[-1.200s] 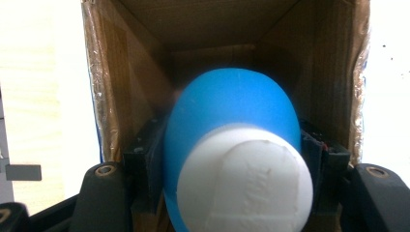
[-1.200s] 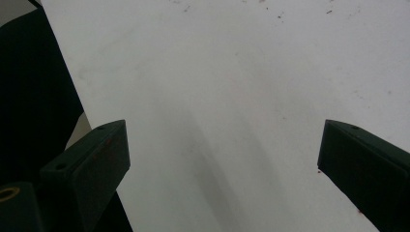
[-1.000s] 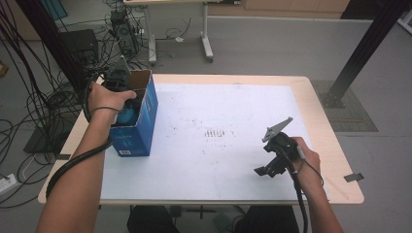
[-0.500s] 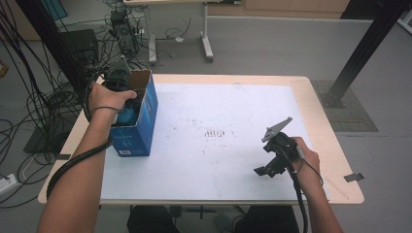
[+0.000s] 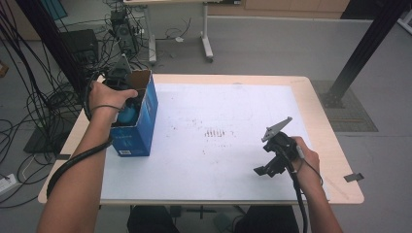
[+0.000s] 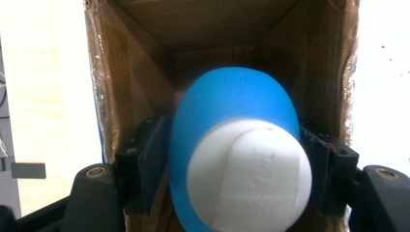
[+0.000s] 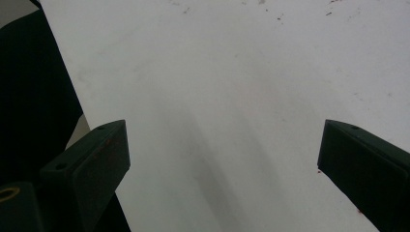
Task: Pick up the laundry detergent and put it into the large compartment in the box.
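White paper is covering the table; the left gripper, its jaws just easing apart, is lowering a blue-and-white object into the blue box; release is pending; the right gripper is idling wide.

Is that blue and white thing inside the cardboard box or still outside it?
Inside. In the left gripper view, the blue and white rounded object sits between the brown inner walls of the open blue cardboard box.

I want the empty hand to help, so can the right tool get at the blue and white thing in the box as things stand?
Probably not: the right tool sits across the table, and the left tool already straddles the blue and white thing in the box.
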{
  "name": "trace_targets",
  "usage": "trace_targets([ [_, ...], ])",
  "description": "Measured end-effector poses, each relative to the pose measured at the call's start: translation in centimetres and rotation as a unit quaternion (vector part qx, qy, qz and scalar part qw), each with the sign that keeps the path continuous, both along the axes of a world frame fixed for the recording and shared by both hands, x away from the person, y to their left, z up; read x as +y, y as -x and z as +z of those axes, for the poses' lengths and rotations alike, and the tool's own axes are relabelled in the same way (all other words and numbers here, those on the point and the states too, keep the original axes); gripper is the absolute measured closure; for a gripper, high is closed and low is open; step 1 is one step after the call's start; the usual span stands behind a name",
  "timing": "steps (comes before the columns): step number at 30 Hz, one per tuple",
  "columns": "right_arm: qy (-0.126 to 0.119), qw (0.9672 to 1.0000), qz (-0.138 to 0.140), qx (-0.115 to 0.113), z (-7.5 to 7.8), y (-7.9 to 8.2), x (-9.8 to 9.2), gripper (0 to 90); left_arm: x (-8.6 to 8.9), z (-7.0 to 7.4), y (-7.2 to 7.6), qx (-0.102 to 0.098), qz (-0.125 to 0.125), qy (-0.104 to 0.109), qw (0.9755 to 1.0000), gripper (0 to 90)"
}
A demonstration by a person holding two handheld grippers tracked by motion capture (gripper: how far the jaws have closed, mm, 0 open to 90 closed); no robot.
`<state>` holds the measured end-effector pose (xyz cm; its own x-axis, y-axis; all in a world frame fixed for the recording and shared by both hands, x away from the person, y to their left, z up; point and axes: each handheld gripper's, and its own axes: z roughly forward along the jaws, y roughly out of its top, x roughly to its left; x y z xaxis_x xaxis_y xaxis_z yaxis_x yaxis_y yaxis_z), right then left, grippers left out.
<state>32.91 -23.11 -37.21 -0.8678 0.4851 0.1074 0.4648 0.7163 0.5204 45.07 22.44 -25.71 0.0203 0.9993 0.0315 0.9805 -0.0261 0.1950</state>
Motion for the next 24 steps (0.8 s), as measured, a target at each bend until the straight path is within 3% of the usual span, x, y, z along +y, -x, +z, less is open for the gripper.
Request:
trace_targets([
  [12,0.0,1.0,0.002,-0.001,0.0,0.1,0.1,4.4,-0.1,1.7,0.5,-0.009,-0.005,0.004,0.9999,31.8],
  [24,0.002,1.0,0.005,-0.003,0.1,0.1,0.4,4.4,-1.4,5.2,1.5,-0.035,-0.025,0.003,0.9991,24.2],
])
